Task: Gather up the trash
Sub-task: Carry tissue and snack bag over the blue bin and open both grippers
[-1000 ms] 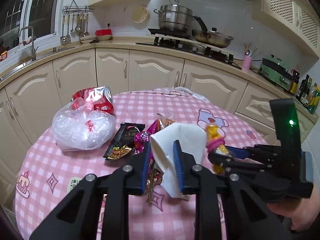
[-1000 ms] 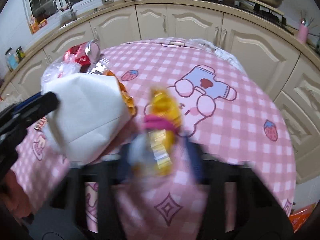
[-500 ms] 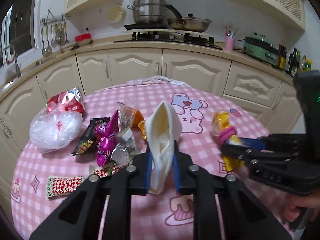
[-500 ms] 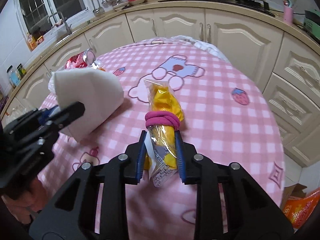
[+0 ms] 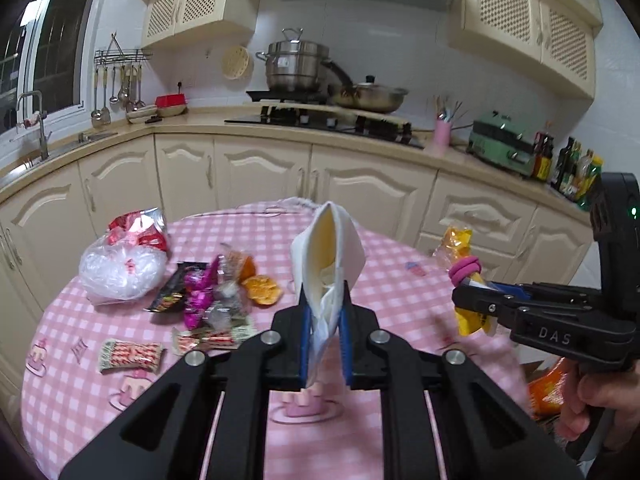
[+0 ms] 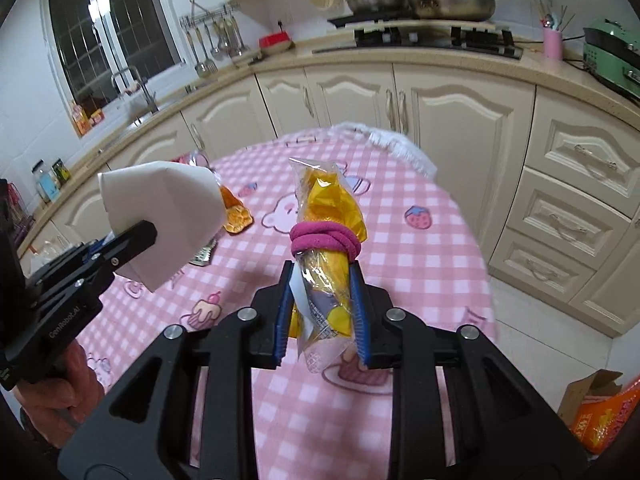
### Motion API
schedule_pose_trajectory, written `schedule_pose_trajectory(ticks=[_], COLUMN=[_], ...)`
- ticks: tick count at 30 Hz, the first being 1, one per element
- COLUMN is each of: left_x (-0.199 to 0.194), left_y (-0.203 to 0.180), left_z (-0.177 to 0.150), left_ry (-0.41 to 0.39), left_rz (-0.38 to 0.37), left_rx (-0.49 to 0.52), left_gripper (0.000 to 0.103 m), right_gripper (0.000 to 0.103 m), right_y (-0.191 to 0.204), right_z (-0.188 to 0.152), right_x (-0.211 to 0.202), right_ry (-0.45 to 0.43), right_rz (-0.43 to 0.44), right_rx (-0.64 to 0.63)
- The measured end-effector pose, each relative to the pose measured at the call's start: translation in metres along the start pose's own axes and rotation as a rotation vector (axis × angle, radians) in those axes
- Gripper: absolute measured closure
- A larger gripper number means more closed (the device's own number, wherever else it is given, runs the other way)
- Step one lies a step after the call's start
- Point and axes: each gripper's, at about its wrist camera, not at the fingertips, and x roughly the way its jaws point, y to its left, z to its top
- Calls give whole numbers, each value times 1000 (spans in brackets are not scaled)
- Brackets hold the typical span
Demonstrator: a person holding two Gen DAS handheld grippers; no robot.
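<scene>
My left gripper [image 5: 325,310] is shut on a folded white paper [image 5: 328,240], held upright above the round table with its pink checked cloth [image 5: 72,384]. My right gripper [image 6: 321,286] is shut on a yellow snack bag [image 6: 330,200] tied with a pink hair band [image 6: 324,240], also held off the table. In the left wrist view the right gripper [image 5: 474,300] holds that bag [image 5: 456,240] at the right. The right wrist view shows the left gripper [image 6: 134,240] and its paper [image 6: 160,208] at the left. Loose trash stays on the cloth.
On the table lie a clear plastic bag [image 5: 120,272], a red foil bag [image 5: 138,228], a dark wrapper [image 5: 172,292], magenta foil wrappers [image 5: 198,298], orange peel [image 5: 262,290] and a checked wrapper [image 5: 130,356]. Cream cabinets [image 6: 452,152] curve behind. An orange bag [image 6: 604,412] lies on the floor at the right.
Both grippers have risen and drawn back from the table with their loads. The left jaws squeezed the white paper flat. The wrappers it hid now show.
</scene>
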Motion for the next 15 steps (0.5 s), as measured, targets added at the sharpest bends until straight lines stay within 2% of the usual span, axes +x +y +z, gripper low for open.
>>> schedule_pose_trajectory(ticks=[4, 7, 11, 15], left_x=[-10, -14, -12, 3], left_y=[-32, -63, -110, -168], left_z=[3, 4, 2, -11], left_ry=[-13, -23, -15, 40], left_rz=[-68, -132, -222, -326], left_rx=[10, 36, 74, 124], left_gripper=[91, 91, 91, 91], right_gripper=[77, 77, 77, 77], right_y=[-18, -41, -86, -140], right_z=[-2, -7, -24, -51], right_x=[-34, -60, -95, -113], right_ry=[-50, -83, -105, -82], right_rz=[-11, -55, -136, -219], right_rx=[15, 33, 89, 180])
